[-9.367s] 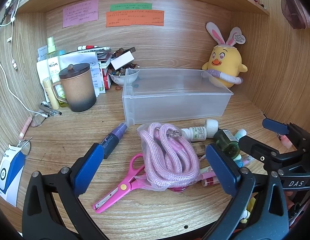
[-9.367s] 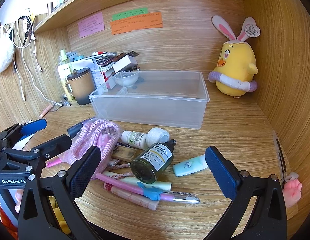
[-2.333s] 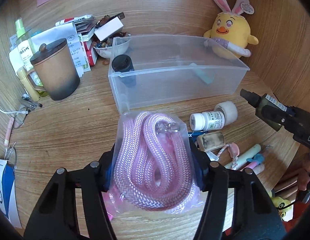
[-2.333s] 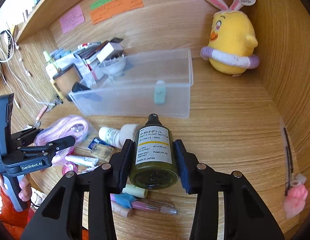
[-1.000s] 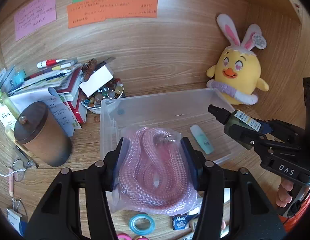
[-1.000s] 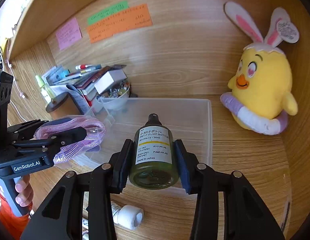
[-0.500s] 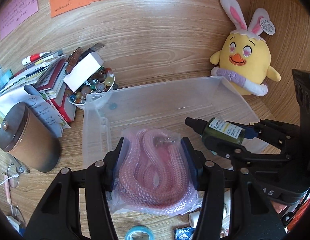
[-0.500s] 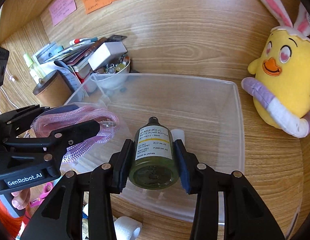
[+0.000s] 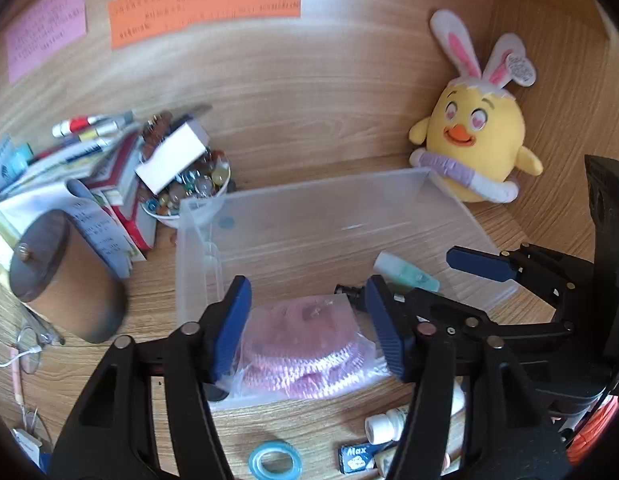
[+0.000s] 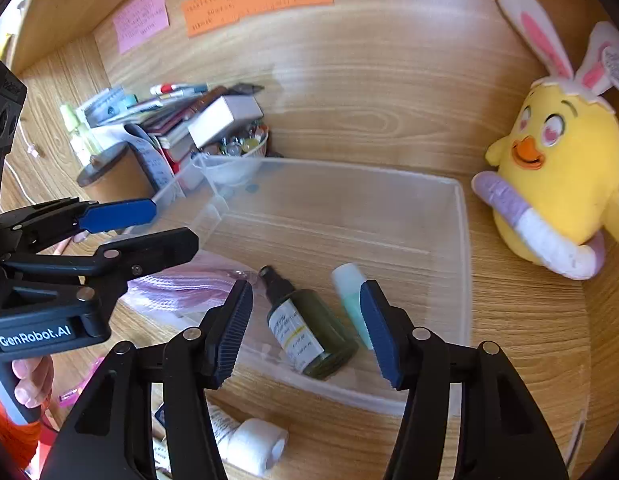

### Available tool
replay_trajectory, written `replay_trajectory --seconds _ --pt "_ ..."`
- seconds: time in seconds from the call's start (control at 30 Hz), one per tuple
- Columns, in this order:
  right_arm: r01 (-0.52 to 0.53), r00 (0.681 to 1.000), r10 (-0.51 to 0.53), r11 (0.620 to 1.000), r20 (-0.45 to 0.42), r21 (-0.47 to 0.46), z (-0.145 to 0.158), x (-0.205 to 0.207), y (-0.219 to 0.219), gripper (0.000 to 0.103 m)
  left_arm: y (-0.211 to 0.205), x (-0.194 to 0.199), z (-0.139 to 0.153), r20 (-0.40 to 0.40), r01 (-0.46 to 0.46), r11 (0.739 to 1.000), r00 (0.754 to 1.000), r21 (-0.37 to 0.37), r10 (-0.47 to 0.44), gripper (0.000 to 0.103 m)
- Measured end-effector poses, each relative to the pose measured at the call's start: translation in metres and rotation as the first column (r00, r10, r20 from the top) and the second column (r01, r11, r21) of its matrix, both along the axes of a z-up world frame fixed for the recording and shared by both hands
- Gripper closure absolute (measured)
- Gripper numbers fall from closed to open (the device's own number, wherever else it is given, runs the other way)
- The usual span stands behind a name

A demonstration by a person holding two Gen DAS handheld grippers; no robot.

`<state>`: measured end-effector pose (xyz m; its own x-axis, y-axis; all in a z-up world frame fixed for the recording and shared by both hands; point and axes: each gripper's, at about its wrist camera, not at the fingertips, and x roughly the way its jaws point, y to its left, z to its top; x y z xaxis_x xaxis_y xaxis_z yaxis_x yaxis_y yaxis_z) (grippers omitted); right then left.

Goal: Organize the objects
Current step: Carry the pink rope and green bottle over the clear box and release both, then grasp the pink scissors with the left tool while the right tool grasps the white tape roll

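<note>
A clear plastic bin (image 9: 269,220) (image 10: 461,248) stands on the wooden desk. Inside it lie a bagged pink rope (image 9: 305,348) (image 10: 181,288), a dark green pump bottle (image 10: 309,328) and a small mint tube (image 9: 405,272) (image 10: 349,288). My left gripper (image 9: 309,328) is open above the rope, its jaws spread to either side of it. My right gripper (image 10: 305,328) is open above the green bottle, which lies on its side between the jaws and free of them. Only the bottle's black cap (image 9: 347,294) shows in the left wrist view.
A yellow bunny-eared plush (image 9: 473,152) (image 10: 557,184) sits right of the bin. A brown lidded mug (image 9: 57,276), books and a bowl of marbles (image 9: 189,192) crowd the left. A white bottle (image 10: 245,440), a blue tape ring (image 9: 275,460) and small items lie in front of the bin.
Both grippers opened. The pink rope dropped from the left gripper and the green bottle from the right one; both now lie in the bin.
</note>
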<state>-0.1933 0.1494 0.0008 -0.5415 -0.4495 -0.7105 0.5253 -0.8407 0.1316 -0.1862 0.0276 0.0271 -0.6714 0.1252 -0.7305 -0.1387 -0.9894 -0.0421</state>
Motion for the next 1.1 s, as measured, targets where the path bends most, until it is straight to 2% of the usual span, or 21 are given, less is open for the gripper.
replay_trajectory --seconds 0.1,0.23,0.27,0.33,0.57,0.8,1.1 --pt "-0.003 1.0 0.003 1.0 -0.019 -0.017 0.009 0.01 0.007 0.044 0.0 0.012 0.011 -0.037 0.004 1.0 0.999 0.0 -0.004 0.031" --pt "0.004 0.999 -0.006 0.999 -0.05 -0.044 0.021 0.026 0.019 0.035 -0.002 0.032 0.025 -0.102 -0.02 0.999 0.995 -0.025 0.018 0.008" --pt "0.006 0.999 -0.008 0.999 -0.053 -0.049 0.023 0.029 0.021 0.033 -0.004 0.038 0.027 -0.116 -0.027 0.999 0.993 -0.03 0.023 0.006" --pt "0.013 0.998 -0.017 0.998 -0.059 -0.064 0.025 0.037 0.027 0.026 -0.007 0.048 0.031 -0.129 -0.03 0.999 0.991 -0.041 0.024 0.006" --pt "0.028 0.997 -0.033 0.996 -0.063 -0.083 0.023 0.059 0.036 0.025 -0.028 0.08 0.023 -0.096 -0.054 0.998 0.994 -0.041 0.05 0.003" --pt "0.038 0.999 -0.041 0.996 -0.036 -0.077 0.008 0.077 0.038 0.025 -0.05 0.107 -0.014 0.002 -0.093 0.994 0.996 -0.063 0.094 0.003" --pt "0.056 0.998 -0.056 0.998 0.014 -0.027 -0.021 0.09 0.036 0.025 -0.079 0.137 -0.056 0.098 -0.105 0.994 0.989 -0.036 0.108 0.003"
